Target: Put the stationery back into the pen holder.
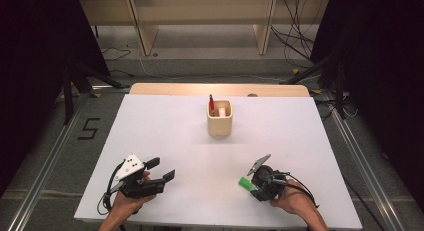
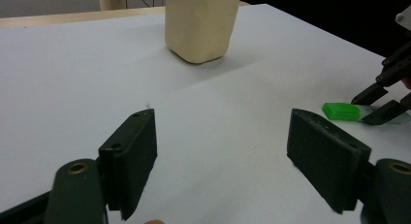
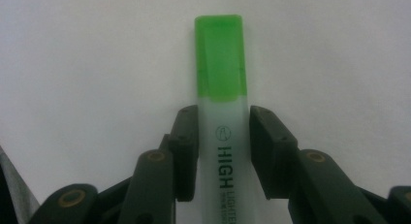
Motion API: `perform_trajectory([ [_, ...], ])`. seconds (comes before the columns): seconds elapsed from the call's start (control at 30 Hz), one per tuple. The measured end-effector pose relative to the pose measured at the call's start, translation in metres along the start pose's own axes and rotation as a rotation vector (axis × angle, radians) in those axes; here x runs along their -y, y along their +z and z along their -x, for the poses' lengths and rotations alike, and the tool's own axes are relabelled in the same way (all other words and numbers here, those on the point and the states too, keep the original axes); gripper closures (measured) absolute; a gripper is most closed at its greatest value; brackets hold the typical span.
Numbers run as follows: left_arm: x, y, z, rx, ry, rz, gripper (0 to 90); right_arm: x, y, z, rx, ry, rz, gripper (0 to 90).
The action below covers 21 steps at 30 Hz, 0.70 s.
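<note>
Even overhead light brightens the white table (image 1: pixel 165 141), dark surroundings, soft gripper-view focus.

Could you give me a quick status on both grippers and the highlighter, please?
Left gripper open, empty, low over the table. Right gripper shut on highlighter, green cap pointing forward. Pen cup mid-table, path to it clear.

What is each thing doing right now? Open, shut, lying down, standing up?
Left gripper: open, holds nothing.
Right gripper: shut on the highlighter.
Highlighter: capped, clamped by its clear body, low over the table.
Cup: upright, a red pen inside.
Red pen: standing in the cup.
</note>
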State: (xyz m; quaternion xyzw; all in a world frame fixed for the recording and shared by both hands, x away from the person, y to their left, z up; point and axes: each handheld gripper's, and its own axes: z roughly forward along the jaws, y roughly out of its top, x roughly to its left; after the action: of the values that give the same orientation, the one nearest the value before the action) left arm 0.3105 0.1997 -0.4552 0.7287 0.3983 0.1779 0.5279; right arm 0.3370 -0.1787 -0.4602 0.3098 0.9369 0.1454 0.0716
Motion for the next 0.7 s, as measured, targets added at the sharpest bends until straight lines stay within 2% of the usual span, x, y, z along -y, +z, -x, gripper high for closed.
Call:
perform_trajectory([
  [0.3, 0.000, 0.000, -0.001, 0.000, 0.001, -0.002, 25.8, -0.002, -0.002, -0.003, 0.020, -0.026, -0.015, 66.9],
  [0.4, 0.000, 0.000, -0.001, -0.001, -0.003, -0.002, 25.8, -0.002, -0.005, -0.002, 0.006, -0.024, 0.013, 67.0],
  [0.43, 0.000, 0.000, -0.001, -0.003, -0.007, 0.000, 25.8, -0.002, -0.007, -0.001, 0.014, -0.024, 0.017, 67.0],
  [0.53, 0.000, 0.000, -0.001, -0.004, -0.006, 0.001, 25.9, -0.001, -0.012, 0.001, 0.018, -0.011, 0.068, 67.0],
  [0.63, 0.000, 0.000, -0.002, -0.006, -0.010, 0.002, 25.9, 0.000, -0.016, 0.006, 0.008, 0.001, 0.146, 67.0],
  [0.7, 0.000, 0.000, -0.002, -0.007, -0.011, 0.004, 25.9, 0.001, -0.019, 0.009, 0.011, 0.029, 0.200, 67.0],
])
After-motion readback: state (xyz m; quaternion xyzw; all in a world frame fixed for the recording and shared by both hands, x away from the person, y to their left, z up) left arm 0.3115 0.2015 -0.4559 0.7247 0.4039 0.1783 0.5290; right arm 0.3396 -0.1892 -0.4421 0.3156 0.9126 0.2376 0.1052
